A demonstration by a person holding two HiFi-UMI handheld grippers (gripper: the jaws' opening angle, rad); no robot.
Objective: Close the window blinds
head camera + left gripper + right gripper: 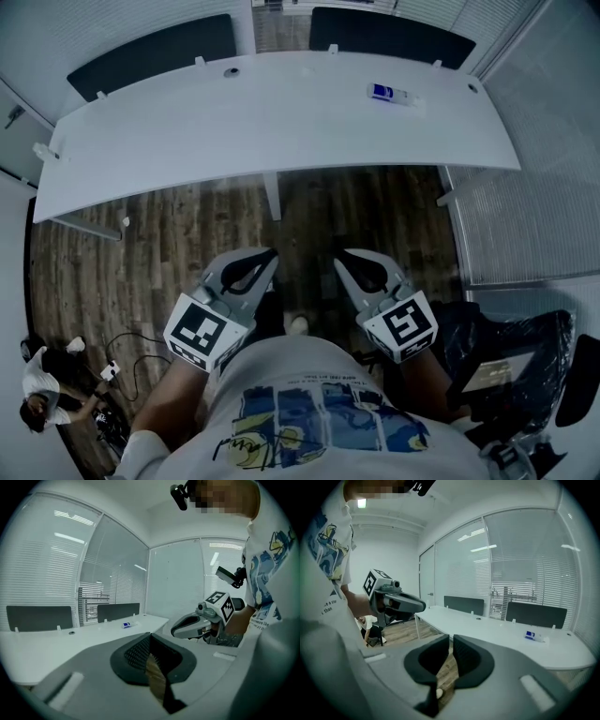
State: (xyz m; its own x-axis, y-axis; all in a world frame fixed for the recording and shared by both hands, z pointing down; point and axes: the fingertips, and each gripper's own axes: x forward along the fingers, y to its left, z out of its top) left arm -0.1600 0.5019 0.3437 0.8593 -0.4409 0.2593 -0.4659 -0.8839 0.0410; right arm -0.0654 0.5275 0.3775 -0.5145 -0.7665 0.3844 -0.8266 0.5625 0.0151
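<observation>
Both tools sit low by my body, the left gripper (265,255) and the right gripper (345,257) with jaws pressed together on nothing. The window blinds (525,573) hang straight ahead, well apart, beyond the white desk (281,122) — neither hand looks nearer. Pale level slats; one middle strip shows the outside
</observation>
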